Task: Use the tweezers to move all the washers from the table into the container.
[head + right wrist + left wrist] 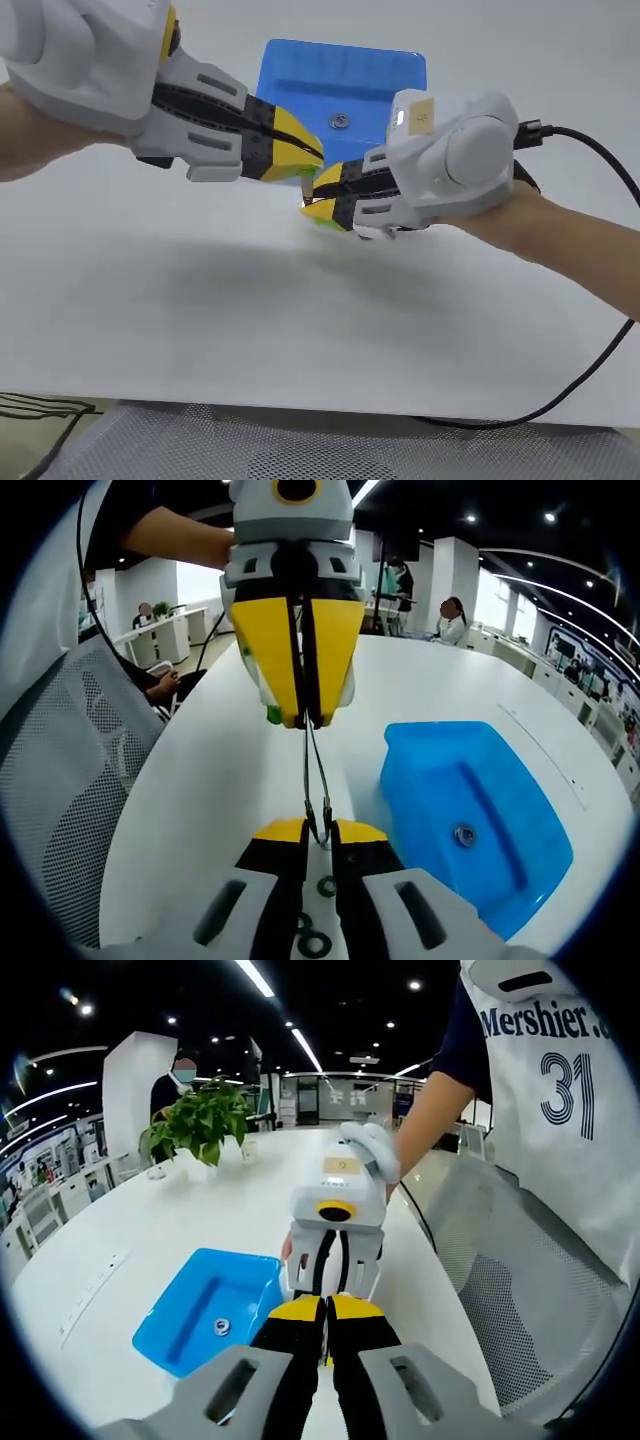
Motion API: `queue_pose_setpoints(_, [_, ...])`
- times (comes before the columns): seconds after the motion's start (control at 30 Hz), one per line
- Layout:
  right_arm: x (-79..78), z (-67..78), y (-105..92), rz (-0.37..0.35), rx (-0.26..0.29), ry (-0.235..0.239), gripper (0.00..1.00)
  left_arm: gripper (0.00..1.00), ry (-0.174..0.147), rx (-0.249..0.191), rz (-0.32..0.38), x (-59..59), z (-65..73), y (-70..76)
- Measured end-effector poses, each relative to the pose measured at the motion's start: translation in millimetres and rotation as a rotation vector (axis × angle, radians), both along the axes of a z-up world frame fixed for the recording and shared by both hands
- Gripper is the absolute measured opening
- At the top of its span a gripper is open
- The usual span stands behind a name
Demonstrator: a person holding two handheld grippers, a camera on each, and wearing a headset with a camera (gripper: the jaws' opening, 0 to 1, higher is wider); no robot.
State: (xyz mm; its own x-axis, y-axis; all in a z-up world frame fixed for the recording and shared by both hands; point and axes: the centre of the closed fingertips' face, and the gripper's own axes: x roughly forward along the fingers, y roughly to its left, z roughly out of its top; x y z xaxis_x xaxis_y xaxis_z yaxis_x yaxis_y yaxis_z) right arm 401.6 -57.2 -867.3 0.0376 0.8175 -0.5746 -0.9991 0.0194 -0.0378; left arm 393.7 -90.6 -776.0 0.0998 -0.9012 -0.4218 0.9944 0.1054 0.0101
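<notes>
Where tongs meet nose to nose, left gripper (314,166) and right gripper (308,202) both pinched shut on tweezers (314,780) (thin legs plain in right gripper view). That view also catches loose washers (327,885) on table (200,300) under right jaws. Lone washer (340,121) lies in blue container (290,70) just beyond.

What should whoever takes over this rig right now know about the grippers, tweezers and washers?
Left gripper: shut on one end of the tweezers.
Right gripper: shut on the other end. The two grippers meet tip to tip beside the blue container.
Done: one washer lies in the container.
Left: at least two loose washers lie on the table below the right gripper and need to be moved.
</notes>
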Motion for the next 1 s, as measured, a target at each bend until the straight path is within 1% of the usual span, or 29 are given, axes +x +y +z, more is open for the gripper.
queue_pose_setpoints(0.2, [-0.1, 0.4, 0.1, -0.013, -0.003, 0.018, 0.10, 0.05, -0.001, 0.003, 0.001, 0.4, 0.3, 0.1])
queue_pose_setpoints(0.3, [-0.5, 0.4, -0.1, -0.013, -0.006, 0.018, 0.10, 0.05, 0.000, 0.007, -0.005, -1.2, 0.5, -0.6])
queue_pose_setpoints(0.4, [-3.5, 1.4, 0.6, -0.007, -0.003, 0.025, 0.10, 0.05, 0.006, 0.005, -0.006, -2.6, 1.7, 0.1])
queue_pose_setpoints(0.5, [-4.1, 4.1, 1.6, -0.007, 0.008, 0.024, 0.10, 0.05, 0.012, -0.002, -0.007, -2.9, 6.3, 3.7])
queue_pose_setpoints(0.6, [-4.6, 8.5, 2.6, -0.006, 0.017, 0.022, 0.10, 0.05, 0.009, -0.003, -0.010, -3.6, 10.6, 4.5])
queue_pose_setpoints(0.67, [-4.9, 11.7, 2.6, -0.007, 0.022, 0.020, 0.10, 0.05, 0.001, -0.002, -0.014, -4.4, 14.3, 4.2])
queue_pose_setpoints(0.83, [-7.2, 25.2, 1.7, -0.007, 0.044, 0.011, 0.10, 0.05, -0.013, -0.003, -0.029, -6.5, 25.3, 3.0])
queue_pose_setpoints(0.93, [-8.5, 33.7, 0.6, -0.009, 0.056, 0.009, 0.10, 0.05, -0.031, 0.000, -0.046, -9.5, 34.3, 2.1])
queue_pose_setpoints(1.0, [-8.3, 35.3, -0.4, -0.007, 0.065, 0.003, 0.10, 0.05, -0.036, -0.004, -0.050, -10.6, 39.5, 1.7])
